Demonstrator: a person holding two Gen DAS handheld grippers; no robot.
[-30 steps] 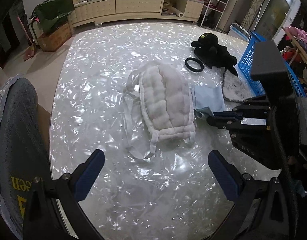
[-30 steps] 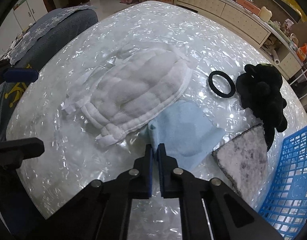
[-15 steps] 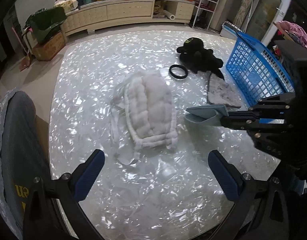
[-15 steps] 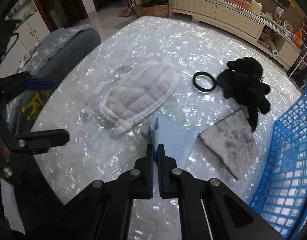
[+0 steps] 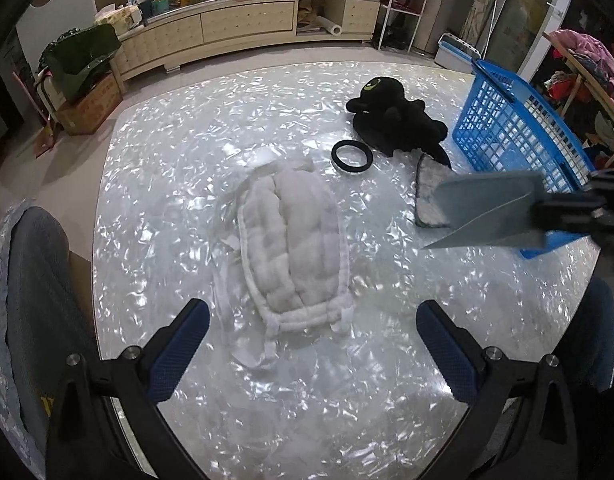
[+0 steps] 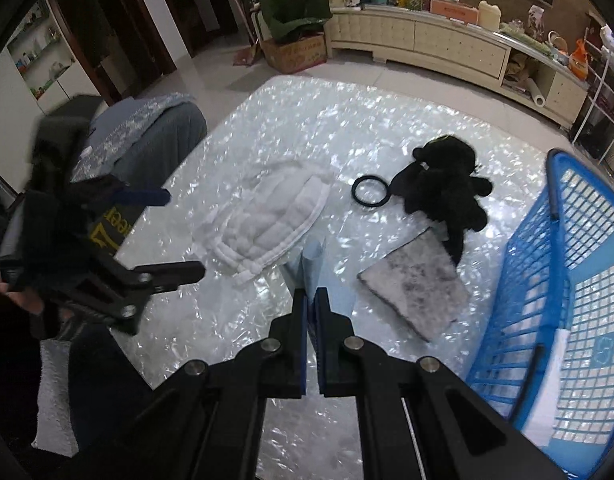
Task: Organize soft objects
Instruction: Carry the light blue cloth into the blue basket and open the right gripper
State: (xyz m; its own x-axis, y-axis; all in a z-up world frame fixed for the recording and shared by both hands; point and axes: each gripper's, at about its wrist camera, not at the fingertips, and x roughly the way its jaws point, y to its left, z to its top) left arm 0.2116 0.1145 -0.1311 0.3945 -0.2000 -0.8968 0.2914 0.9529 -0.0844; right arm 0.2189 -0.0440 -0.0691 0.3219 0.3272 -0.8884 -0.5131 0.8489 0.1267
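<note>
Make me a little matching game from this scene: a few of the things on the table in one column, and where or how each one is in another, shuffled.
Things:
1. light blue cloth
2. black ring
3. white quilted pad
4. black plush toy

States:
A. lying flat in the middle of the table
B. lifted off the table, pinched in closed jaws
C. nearest the blue basket
D. between the pad and the plush toy

Pairs: 1-B, 2-D, 3-A, 4-C

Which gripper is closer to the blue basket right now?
Right. The right gripper, clamped on the light blue cloth, hangs beside the blue basket. The left gripper sits open farther off, by the white quilted pad.
</note>
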